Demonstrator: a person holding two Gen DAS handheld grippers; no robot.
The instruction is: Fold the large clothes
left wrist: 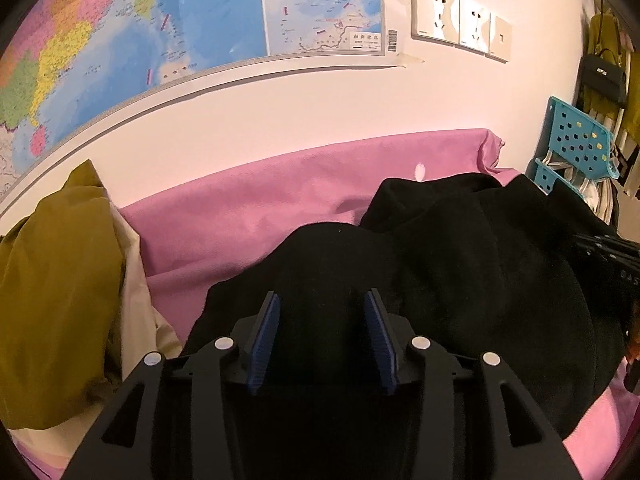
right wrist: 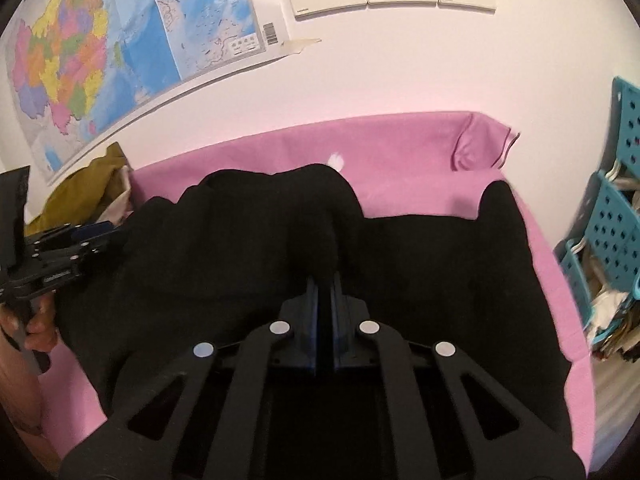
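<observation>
A large black garment point(left wrist: 460, 264) lies bunched on a pink cloth-covered table point(left wrist: 248, 216). My left gripper point(left wrist: 322, 300) is open just above the garment's near left part, with black fabric showing between its blue pads. In the right wrist view the garment point(right wrist: 440, 264) spreads across the pink table point(right wrist: 400, 152). My right gripper point(right wrist: 325, 280) is shut on a raised fold of the black garment. The left gripper point(right wrist: 76, 240) also shows at the left edge of that view, held by a hand.
A pile of olive and cream clothes point(left wrist: 56, 280) lies at the table's left end. A map point(left wrist: 160, 32) and wall sockets point(left wrist: 460, 20) are on the wall behind. A blue perforated rack point(right wrist: 616, 216) with items stands to the right.
</observation>
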